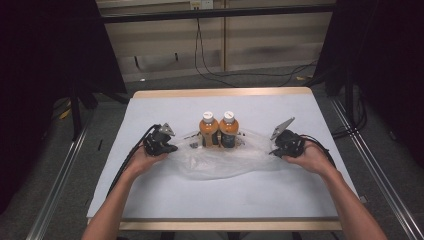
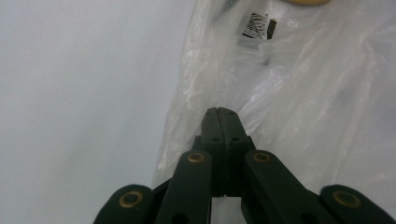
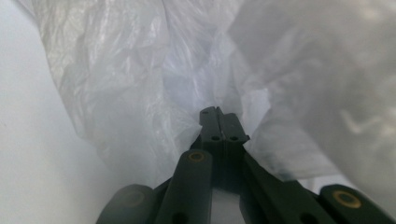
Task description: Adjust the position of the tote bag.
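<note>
Two bottles of orange drink with white caps, one (image 1: 209, 131) beside the other (image 1: 229, 130), stand upright at the table's middle, at the far edge of a clear plastic bag (image 1: 220, 160) that lies spread in front of them. My left gripper (image 1: 175, 148) is at the bag's left end and my right gripper (image 1: 272, 151) at its right end, with the film stretched between them. In the left gripper view the jaws (image 2: 219, 112) are pressed together on the bag's edge (image 2: 303, 93). In the right gripper view the shut jaws (image 3: 217, 112) pinch crumpled film (image 3: 140, 70).
The white table top (image 1: 200, 200) has a wooden rim all round. A barcode label (image 2: 259, 25) shows through the film near the bottles. Cables (image 1: 210, 70) run across the floor beyond the table, and metal rails (image 1: 60, 175) flank it.
</note>
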`<control>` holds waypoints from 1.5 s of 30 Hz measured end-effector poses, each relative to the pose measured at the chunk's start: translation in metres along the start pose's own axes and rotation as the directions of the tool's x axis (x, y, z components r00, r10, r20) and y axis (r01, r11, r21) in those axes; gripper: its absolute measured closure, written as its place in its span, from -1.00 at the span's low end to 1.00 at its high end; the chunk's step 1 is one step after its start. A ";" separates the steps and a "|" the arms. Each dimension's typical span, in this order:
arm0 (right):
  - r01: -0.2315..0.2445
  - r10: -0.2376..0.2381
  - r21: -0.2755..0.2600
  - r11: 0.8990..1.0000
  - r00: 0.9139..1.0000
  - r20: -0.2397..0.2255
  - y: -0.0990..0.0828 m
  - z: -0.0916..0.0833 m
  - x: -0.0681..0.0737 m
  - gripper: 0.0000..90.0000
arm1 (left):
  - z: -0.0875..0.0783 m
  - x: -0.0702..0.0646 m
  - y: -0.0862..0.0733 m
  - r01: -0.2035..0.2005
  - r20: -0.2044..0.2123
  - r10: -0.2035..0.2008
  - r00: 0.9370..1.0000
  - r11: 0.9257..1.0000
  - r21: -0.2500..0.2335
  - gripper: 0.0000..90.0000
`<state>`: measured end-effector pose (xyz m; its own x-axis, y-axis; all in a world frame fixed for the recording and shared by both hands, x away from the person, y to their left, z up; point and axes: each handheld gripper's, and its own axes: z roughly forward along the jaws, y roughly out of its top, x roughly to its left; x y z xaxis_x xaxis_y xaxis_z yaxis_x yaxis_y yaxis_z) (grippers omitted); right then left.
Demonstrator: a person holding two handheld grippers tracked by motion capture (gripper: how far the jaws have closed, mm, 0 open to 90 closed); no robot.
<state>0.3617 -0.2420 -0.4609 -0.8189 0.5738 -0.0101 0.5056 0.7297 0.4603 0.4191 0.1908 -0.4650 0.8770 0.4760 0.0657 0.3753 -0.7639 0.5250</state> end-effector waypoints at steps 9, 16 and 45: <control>0.006 -0.006 0.012 1.000 1.000 0.018 -0.009 -0.006 0.001 1.00 | -0.001 0.004 -0.003 0.019 0.028 -0.019 0.999 1.000 -0.008 1.00; -0.009 0.008 0.017 1.000 1.000 0.029 -0.021 -0.013 0.001 1.00 | 0.000 0.004 0.002 -0.027 0.021 0.027 0.999 0.999 0.025 1.00; -0.110 0.104 -0.294 0.949 0.994 -0.034 -0.017 -0.026 0.003 1.00 | -0.023 0.007 -0.024 0.183 0.146 -0.147 0.978 0.946 -0.268 1.00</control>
<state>0.3434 -0.2627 -0.4456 -0.7705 0.6338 0.0683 0.4901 0.5206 0.6991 0.4092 0.2224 -0.4571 0.8464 0.5145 -0.1374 0.4347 -0.5185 0.7364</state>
